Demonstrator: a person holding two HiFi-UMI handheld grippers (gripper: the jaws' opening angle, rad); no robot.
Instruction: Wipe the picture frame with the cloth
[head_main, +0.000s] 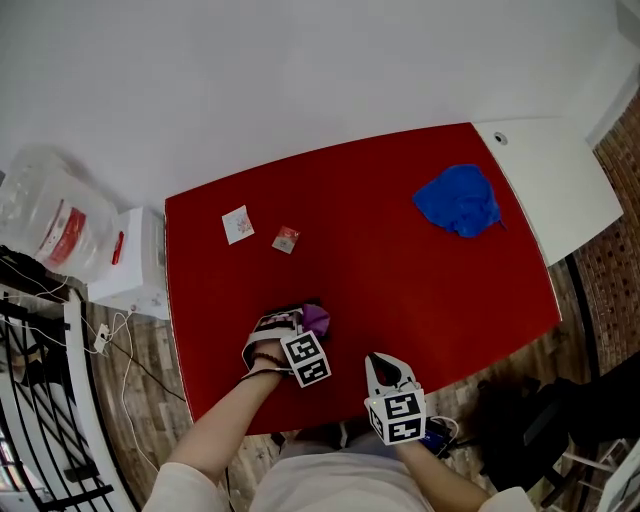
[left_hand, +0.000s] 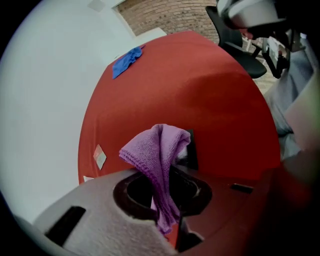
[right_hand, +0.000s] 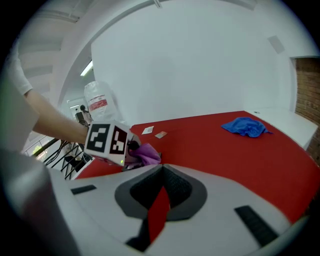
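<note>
The left gripper (head_main: 298, 325) hung low over the near part of the red counter (head_main: 400, 270), its fingers closed on a purple cloth (left_hand: 159, 150). The cloth was pinched between them, with a folded lobe standing out in front and a tail hanging back towards the camera. The right gripper (head_main: 385, 368) hovered just beside it at the counter's near edge. Its fingers were drawn together to a narrow slit and held nothing.

A crumpled blue cloth (head_main: 458, 200) lay well apart at the far right. Two small flat items lay towards the far left: a white card (head_main: 238, 224) and a smaller packet (head_main: 286, 239) beside it.

No picture frame could be made out in any view — only a dark edge behind the purple cloth in the left gripper view, too hidden to name.

By my reading the cloth was in hand but wiping had not begun. The next move would call for finding the frame and steadying it with the free right gripper. The cloth's loose lobe — not the finger ends — would then need to go flat against the frame's surface.
</note>
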